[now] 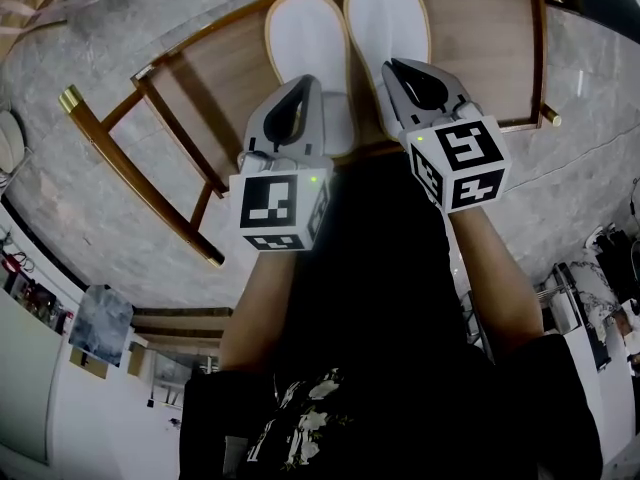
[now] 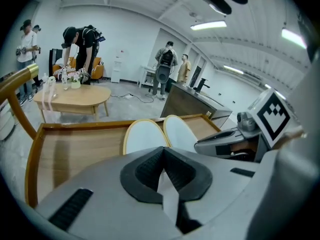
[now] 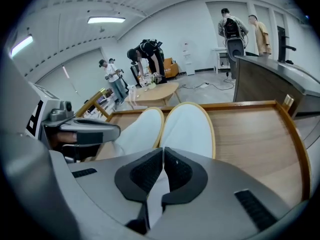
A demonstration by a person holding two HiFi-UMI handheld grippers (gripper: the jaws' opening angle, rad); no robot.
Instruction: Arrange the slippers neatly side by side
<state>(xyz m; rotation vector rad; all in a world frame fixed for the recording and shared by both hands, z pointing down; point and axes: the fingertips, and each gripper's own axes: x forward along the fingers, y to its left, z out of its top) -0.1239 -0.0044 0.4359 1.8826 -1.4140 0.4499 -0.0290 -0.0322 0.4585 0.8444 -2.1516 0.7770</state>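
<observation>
Left gripper (image 1: 302,85): jaws closed, and a white strip between them looks like left slipper (image 1: 305,33) fabric pinched, probably to steer it.
Right gripper (image 1: 395,67): jaws closed the same way, apparently nipping the right slipper (image 1: 388,23).
Slippers: mid-tray (image 1: 495,48), flanks touching, toes toward the far edge. The right toe sits slightly further on.
Why: the pair looks nearly set, and evening the toes is the likely remainder.
Edges: the raised rim stops the toes at the far edge.
Room: bare wood lies on both sides.

Left slipper (image 1: 305,38) just beside right slipper (image 1: 388,23), both on rack (image 1: 490,58)
</observation>
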